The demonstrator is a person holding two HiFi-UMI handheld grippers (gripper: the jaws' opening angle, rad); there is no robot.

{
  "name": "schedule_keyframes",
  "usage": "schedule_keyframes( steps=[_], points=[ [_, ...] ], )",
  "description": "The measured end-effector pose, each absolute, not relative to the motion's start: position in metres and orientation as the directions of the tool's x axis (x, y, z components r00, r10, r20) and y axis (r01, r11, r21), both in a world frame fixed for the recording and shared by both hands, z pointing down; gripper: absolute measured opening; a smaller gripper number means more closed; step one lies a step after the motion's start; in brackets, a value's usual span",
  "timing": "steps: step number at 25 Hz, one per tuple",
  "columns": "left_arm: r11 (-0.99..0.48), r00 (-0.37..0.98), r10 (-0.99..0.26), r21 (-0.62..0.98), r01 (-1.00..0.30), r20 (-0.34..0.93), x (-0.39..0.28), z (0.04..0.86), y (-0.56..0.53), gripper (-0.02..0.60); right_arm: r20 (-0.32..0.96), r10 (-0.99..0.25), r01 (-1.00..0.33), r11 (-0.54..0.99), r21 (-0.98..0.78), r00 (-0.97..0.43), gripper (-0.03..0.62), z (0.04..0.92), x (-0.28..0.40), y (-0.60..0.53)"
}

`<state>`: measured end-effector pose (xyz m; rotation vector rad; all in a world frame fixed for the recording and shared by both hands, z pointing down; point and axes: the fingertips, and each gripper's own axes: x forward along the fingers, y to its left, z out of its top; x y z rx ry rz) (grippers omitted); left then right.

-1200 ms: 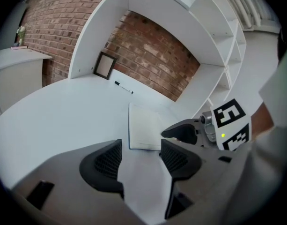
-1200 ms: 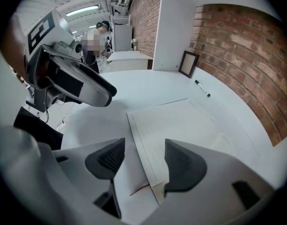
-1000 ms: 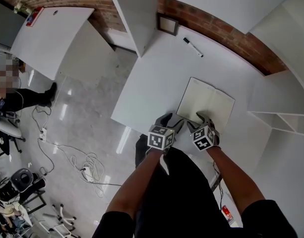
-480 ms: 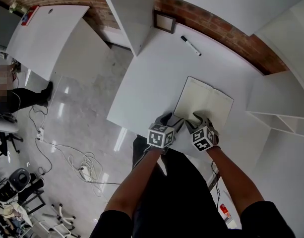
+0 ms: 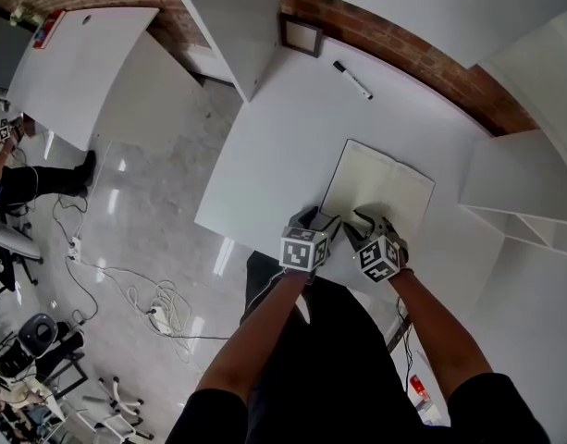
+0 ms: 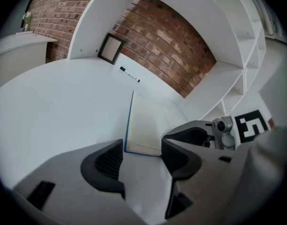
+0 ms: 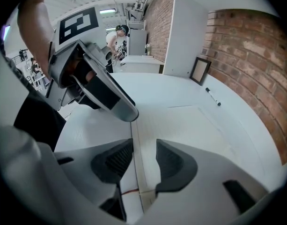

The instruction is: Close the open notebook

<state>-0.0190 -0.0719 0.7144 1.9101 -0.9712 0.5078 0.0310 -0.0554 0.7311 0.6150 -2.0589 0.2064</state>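
The open notebook (image 5: pixel 380 188) lies flat on the white bench (image 5: pixel 283 146), close to its near edge. The left claw (image 5: pixel 318 218) is at the notebook's near left corner, jaws wide apart and holding nothing. The right claw (image 5: pixel 368 222) straddles the centre fold. Its jaws have just been closing and stand part open, gripping nothing. From above, both claws hide the notebook's near edge. A marker (image 5: pixel 352 80) and a small frame (image 5: pixel 301 35) occupy the far edge.

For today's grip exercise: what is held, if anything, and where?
Nothing yet. The right gripper has just been closing its jaws over the notebook's near edge, without pressing; left gripper open.
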Motion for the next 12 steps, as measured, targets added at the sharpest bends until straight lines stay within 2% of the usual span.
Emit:
schedule_keyframes(
  steps=[5,12],
  points=[
    [-0.188,0.601,-0.442,0.587,-0.787,0.665,-0.0219,0.7135,-0.0760,0.247,0.818,-0.373,-0.505,0.855,0.120,-0.438,0.152,0.7300,0.0308,-0.0541],
    [-0.203,0.629,-0.433,0.610,-0.766,0.646,-0.0159,0.7123,-0.0752,0.239,0.808,-0.395,-0.521,0.844,0.131,-0.437,0.156,0.7290,0.0311,-0.0540]
  ],
)
